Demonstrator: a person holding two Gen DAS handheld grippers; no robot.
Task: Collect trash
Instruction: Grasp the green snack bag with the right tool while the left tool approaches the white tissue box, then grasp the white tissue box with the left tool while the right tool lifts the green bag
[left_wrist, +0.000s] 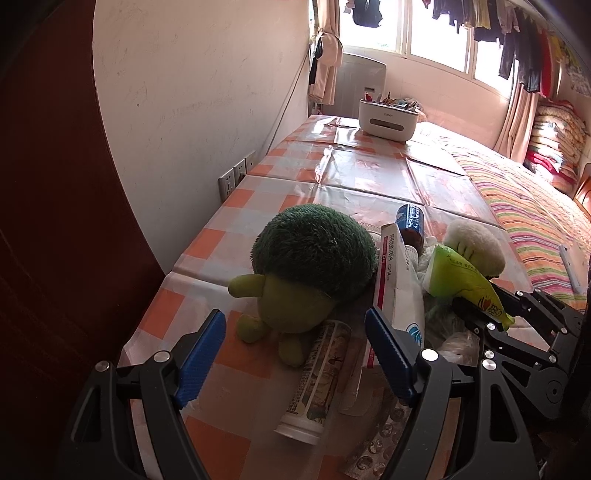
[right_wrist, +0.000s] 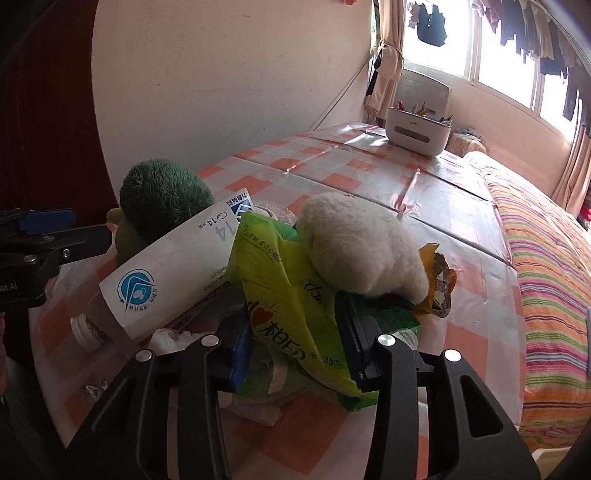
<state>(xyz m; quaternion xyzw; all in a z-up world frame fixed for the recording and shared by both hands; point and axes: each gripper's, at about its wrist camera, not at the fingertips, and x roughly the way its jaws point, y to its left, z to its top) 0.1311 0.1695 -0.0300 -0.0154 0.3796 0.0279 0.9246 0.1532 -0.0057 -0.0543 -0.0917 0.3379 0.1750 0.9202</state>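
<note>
scene: desk (left_wrist: 343, 173) under an orange checked plastic cloth, set against a wall, a striped bed (left_wrist: 524, 206) along its far side.
pile: trash and toys heaped together at the near end of the desk.
green wrapper: a lime green wrapper (right_wrist: 280, 295) lies on top of the heap, its lower end between the right fingers.
right gripper: right gripper (right_wrist: 295, 350) has its fingers pinching the green wrapper; the left view shows the same wrapper end caught in them.
left gripper: left gripper (left_wrist: 295, 354) hangs over the near edge, fingers spread wide with nothing between them.
other trash: a white box (right_wrist: 177, 273) leans across the pile, a printed tube (left_wrist: 317, 380) lies flat below the left gripper, a small bottle (left_wrist: 410, 225) stands behind, and a torn yellow packet (right_wrist: 437, 280) sticks out on the right.
toys: a green stuffed toy (left_wrist: 306, 266) sits by the box; a white stuffed toy (right_wrist: 358, 243) rests partly on the green wrapper.
bin: a white container (right_wrist: 419, 129) stands at the far end, well apart from the pile.
risk one: the white stuffed toy weighs on the wrapper, so pulling may drag or tip it off the desk.
risk two: the wrapper is thin and slick, so it may slide out of the fingers or tear.
risk three: the leaning box may topple onto the tube once the heap shifts.
</note>
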